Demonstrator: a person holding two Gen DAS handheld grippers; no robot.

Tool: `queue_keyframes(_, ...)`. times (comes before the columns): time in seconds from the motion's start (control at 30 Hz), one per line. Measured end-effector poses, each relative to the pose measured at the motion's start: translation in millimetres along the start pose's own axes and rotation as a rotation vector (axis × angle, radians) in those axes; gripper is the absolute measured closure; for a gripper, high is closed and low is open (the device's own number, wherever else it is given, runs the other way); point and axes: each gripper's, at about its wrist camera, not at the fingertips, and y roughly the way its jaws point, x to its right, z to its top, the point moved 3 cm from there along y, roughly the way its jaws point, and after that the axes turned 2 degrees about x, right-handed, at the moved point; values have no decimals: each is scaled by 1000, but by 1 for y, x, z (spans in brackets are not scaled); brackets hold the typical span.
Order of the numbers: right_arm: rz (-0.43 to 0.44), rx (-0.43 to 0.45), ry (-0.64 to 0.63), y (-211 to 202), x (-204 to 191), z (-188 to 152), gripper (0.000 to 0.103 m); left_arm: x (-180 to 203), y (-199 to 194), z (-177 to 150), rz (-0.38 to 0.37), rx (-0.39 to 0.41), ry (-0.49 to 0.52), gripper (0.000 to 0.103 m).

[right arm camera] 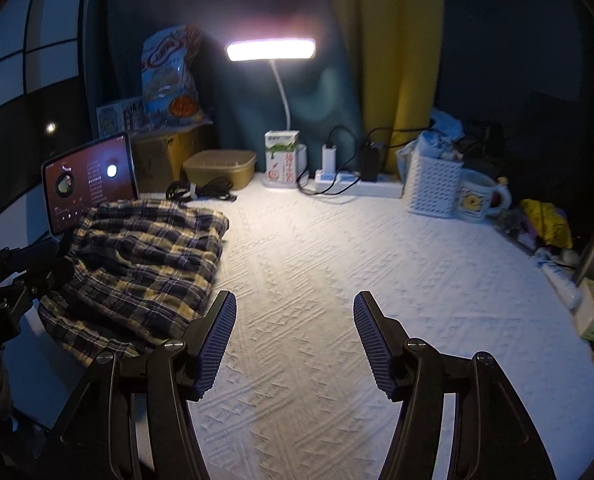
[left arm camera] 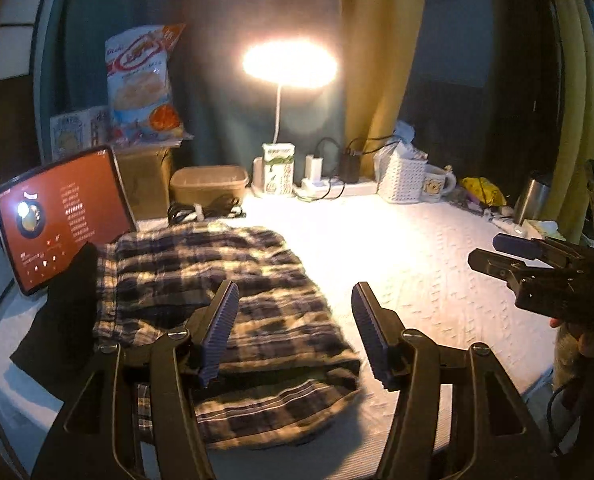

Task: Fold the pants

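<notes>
The plaid pants [left arm camera: 233, 292] lie folded in a thick bundle on the left part of the white textured cloth [left arm camera: 417, 264]. They also show in the right wrist view [right arm camera: 141, 264] at the left. My left gripper [left arm camera: 295, 304] is open and empty, just above the near right part of the pants. My right gripper [right arm camera: 295, 312] is open and empty over bare cloth, to the right of the pants. The right gripper shows at the right edge of the left wrist view [left arm camera: 537, 268]. The left gripper shows at the left edge of the right wrist view [right arm camera: 21, 272].
A lit tablet [left arm camera: 65, 216] stands behind the pants at the left, with a black cloth [left arm camera: 61, 320] in front. A desk lamp [left arm camera: 289, 64], carton [left arm camera: 279, 168], brown tub [left arm camera: 209, 184], power strip [right arm camera: 357, 184], white basket [right arm camera: 433, 184], mug [right arm camera: 481, 200] and clutter line the back and right.
</notes>
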Motion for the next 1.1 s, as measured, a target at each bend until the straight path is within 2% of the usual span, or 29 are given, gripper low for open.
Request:
queue_keyframes(0.07, -10, 17, -3, -11, 3, 1, 39, 8, -4, 4, -12, 19, 5, 26)
queue_keyframes(0.1, -15, 27, -3, -17, 5, 1, 39, 11, -6, 5, -15, 25, 3, 25)
queue_keyframes(0.27, -44, 76, 6, -46, 16, 5, 38, 32, -17, 13, -46, 53, 26, 25)
queue_keyframes(0.53, -83, 147, 20, -86, 29, 11, 37, 52, -45, 31, -51, 122, 61, 25)
queue_keyframes(1.1, -99, 277, 24, -152, 28, 33, 35, 60, -89, 59, -44, 223, 75, 24)
